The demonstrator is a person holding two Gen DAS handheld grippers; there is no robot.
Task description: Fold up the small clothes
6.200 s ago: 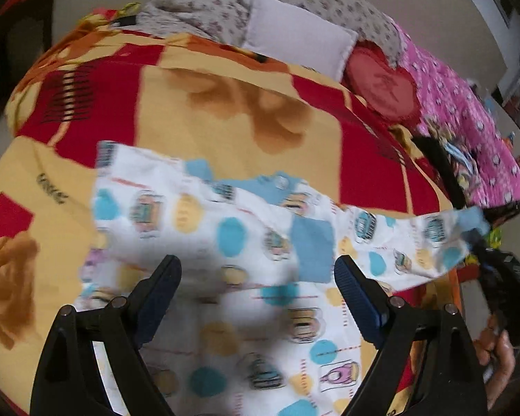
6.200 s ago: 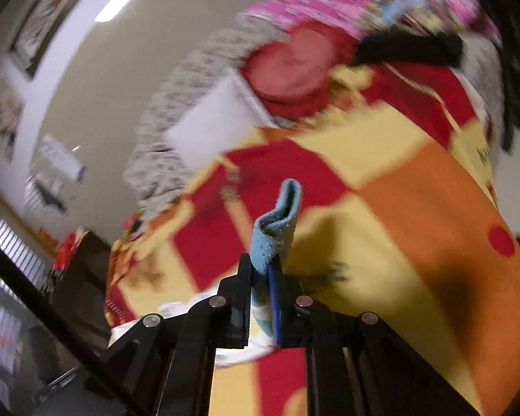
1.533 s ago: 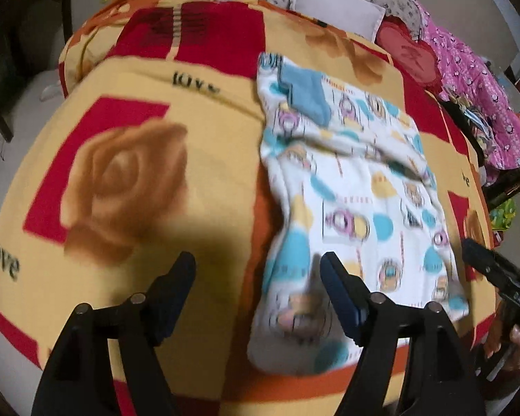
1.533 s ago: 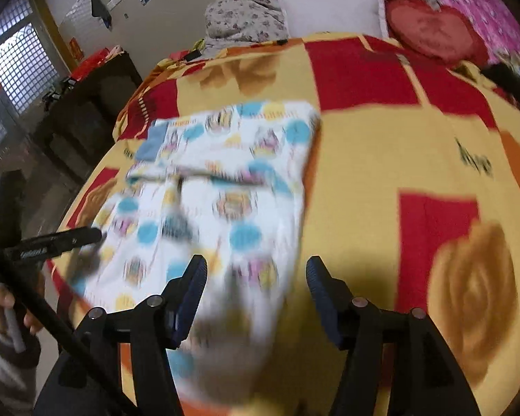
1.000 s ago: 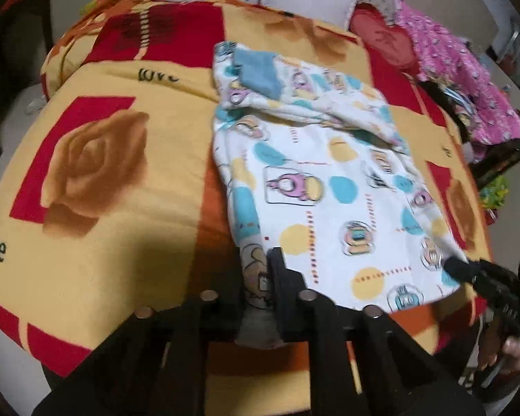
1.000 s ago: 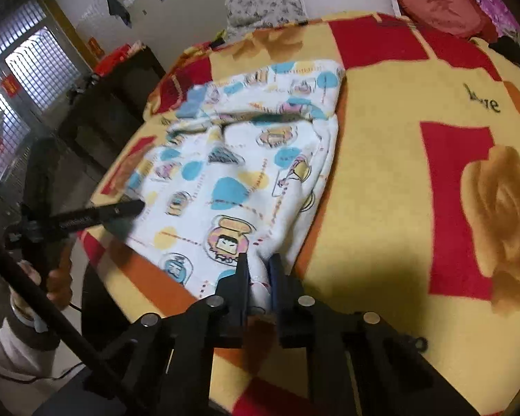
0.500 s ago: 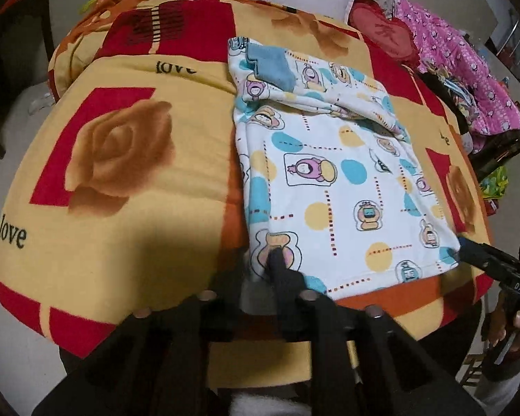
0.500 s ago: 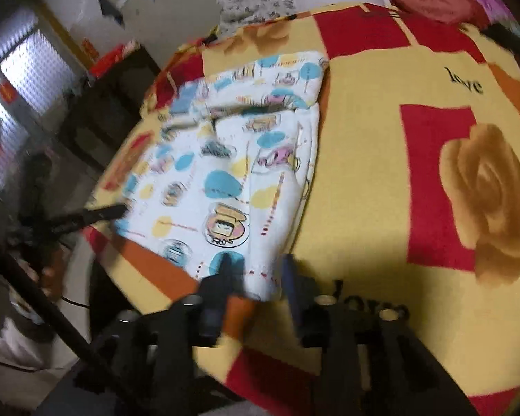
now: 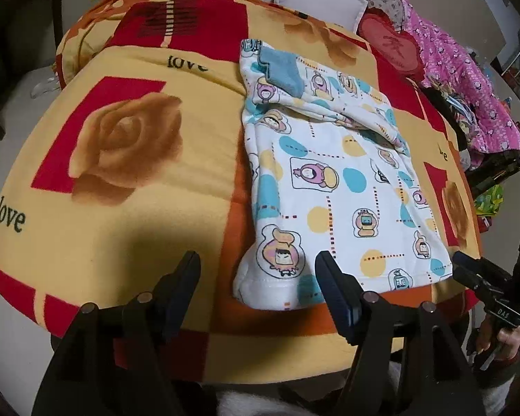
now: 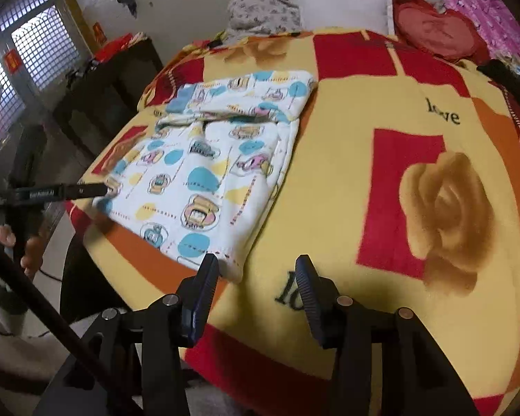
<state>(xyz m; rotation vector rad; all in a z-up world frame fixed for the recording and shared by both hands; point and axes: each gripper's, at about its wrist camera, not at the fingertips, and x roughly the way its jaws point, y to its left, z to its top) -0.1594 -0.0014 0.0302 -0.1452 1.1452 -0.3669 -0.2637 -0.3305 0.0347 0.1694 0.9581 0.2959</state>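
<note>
Left wrist view: the left gripper (image 9: 258,270) has just been opening and stands spread, its blue-padded jaws clear of the cloth. The near left corner of the small white cotton garment printed with cartoon figures and blue and yellow dots (image 9: 332,187) lies between them, untouched. The garment lies flat near the near edge of the yellow, red and orange fleece blanket with rose prints (image 9: 128,145), its far part folded over with a blue cuff (image 9: 280,69) on top. At the garment's near right corner the right gripper (image 9: 468,270) shows as dark tips.

Right wrist view: the right gripper (image 10: 256,282) has likewise been opening and is spread, empty, the garment's (image 10: 204,176) near corner just beside its left jaw. The left gripper (image 10: 100,189) reaches the garment's opposite near corner, held by a hand (image 10: 20,246).
</note>
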